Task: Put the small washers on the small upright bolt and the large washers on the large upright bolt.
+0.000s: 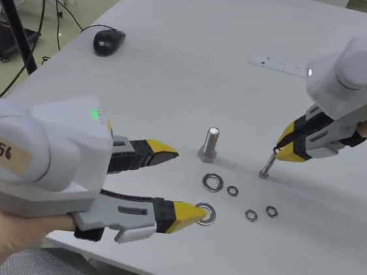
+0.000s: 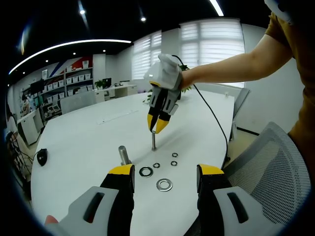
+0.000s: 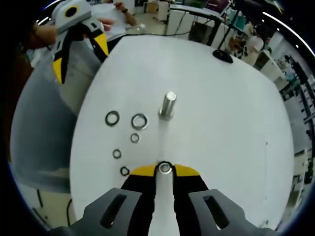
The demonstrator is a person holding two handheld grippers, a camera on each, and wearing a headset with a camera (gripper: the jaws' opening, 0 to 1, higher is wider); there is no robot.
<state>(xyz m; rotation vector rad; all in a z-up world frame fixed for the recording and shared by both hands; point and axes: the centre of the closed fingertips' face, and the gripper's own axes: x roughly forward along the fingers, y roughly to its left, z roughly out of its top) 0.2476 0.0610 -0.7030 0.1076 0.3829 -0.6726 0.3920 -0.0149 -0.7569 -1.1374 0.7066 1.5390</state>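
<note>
Evidently to keep it upright, right gripper (image 1: 282,150) pinches the top of the small bolt (image 1: 267,166), while left gripper (image 1: 179,183), jaws spread, poises at a large washer (image 1: 206,214) near the large bolt (image 1: 210,143); small washers (image 1: 251,215) lie loose nearby.

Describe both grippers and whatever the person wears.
The left gripper and right gripper have white housings, grey-black jaw arms, yellow tips. The left carries a tan numbered label and a green light. A black cable trails from the right. The person wears a mustard short sleeve.

White table (image 1: 178,58), blinded windows (image 2: 211,42), ceiling strip light (image 2: 64,45), wall shelves (image 2: 74,78), grey mesh chair (image 2: 275,162).
</note>
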